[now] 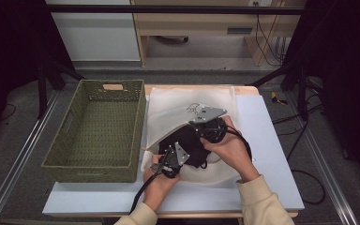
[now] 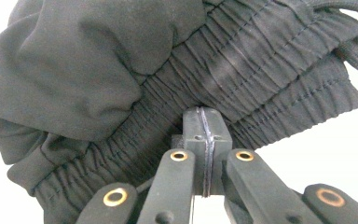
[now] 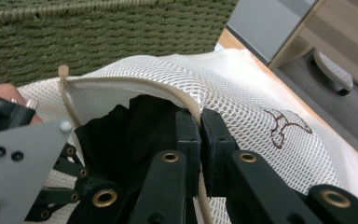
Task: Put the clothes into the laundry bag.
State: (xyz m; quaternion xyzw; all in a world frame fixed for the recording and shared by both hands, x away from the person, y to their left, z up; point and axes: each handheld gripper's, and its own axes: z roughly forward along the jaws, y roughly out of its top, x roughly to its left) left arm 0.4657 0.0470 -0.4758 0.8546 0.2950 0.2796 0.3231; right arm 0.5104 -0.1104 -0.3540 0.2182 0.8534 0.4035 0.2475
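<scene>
White mesh bag [image 1: 178, 112], frame centre: held black garment [image 2: 168, 70]. Left hand-held gripper [image 2: 204, 140] clamped its waistband; right hand-held gripper [image 3: 200, 126] pinched the bag's rim.

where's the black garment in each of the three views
High view: the black garment lies at the centre, in the mouth of the white mesh bag, between the two grippers.
Left gripper view: it covers the upper frame, its elastic waistband just above the shut jaws.
Right gripper view: lower left of centre, inside the bag's opening.
Shared landmark: the white mesh bag around it.
</scene>
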